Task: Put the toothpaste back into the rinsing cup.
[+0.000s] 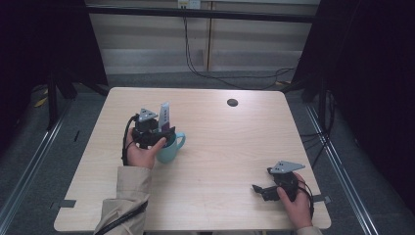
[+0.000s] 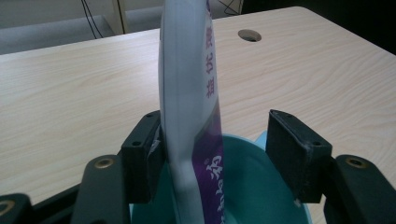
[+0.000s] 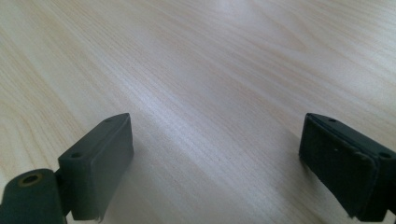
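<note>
A teal mug point(image 1: 171, 149) stands on the left half of the wooden table point(image 1: 220, 142). A white and purple toothpaste tube point(image 1: 165, 116) stands upright in it. In the left gripper view the tube point(image 2: 191, 93) rises out of the mug point(image 2: 261, 186). My left gripper point(image 2: 217, 128) is open around the tube: one jaw rests against the tube's side and the other stands well apart from it. From above, the left gripper point(image 1: 163, 137) sits over the mug's rim. My right gripper point(image 1: 258, 190) lies low near the front right corner, open point(image 3: 215, 154) over bare wood with nothing between its jaws.
A round cable hole point(image 1: 232, 102) lies in the table's far middle, also seen beyond the tube point(image 2: 249, 35). Black cables point(image 1: 195, 68) trail on the floor behind the table. Dark frame posts stand at both sides.
</note>
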{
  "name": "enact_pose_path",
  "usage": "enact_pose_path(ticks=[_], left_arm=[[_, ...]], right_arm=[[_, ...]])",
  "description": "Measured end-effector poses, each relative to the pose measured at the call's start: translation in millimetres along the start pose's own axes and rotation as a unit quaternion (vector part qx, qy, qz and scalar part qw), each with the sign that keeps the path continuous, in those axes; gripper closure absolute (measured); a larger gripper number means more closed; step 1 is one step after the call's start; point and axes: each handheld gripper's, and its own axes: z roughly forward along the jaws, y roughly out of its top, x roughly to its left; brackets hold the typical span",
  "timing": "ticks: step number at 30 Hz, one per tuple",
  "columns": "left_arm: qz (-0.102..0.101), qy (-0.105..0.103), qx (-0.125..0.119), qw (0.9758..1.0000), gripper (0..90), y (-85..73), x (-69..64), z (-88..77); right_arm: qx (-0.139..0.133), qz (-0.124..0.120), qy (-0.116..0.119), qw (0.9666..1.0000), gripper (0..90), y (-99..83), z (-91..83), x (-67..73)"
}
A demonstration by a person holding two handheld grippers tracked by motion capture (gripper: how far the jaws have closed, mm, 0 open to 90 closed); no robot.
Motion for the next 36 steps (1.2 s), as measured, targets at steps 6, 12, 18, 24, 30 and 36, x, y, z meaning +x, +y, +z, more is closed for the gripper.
enact_pose_path(ticks=[6, 12, 18, 24, 30, 36], left_arm=[[-0.007, 0.0, 0.007, 1.0, 32.3, 1.2, 2.5, -3.0], [-0.008, -0.005, 0.012, 0.9999, 26.6, 2.2, 3.0, -6.0], [-0.001, -0.012, 0.014, 0.9998, 22.2, 4.0, 3.3, -9.7], [-0.001, -0.02, 0.022, 0.9995, 17.9, 4.4, 3.5, -12.0], [0.003, -0.021, 0.028, 0.9994, 16.6, 2.2, 3.6, -13.6], [-0.002, -0.025, 0.032, 0.9992, 16.6, -0.9, 4.4, -16.0]], right_arm=[[0.0, 0.0, 0.0, 1.0, 9.5, 0.0, 0.0, 0.1], [0.0, 0.0, 0.0, 1.0, 9.5, 0.0, 0.0, 0.0], [0.0, 0.0, 0.0, 1.0, 9.5, 0.0, 0.0, 0.0], [0.0, 0.0, 0.0, 1.0, 9.5, 0.0, 0.0, 0.0], [0.0, 0.0, 0.0, 1.0, 9.5, 0.0, 0.0, 0.0], [0.0, 0.0, 0.0, 1.0, 9.5, 0.0, 0.0, 0.0]])
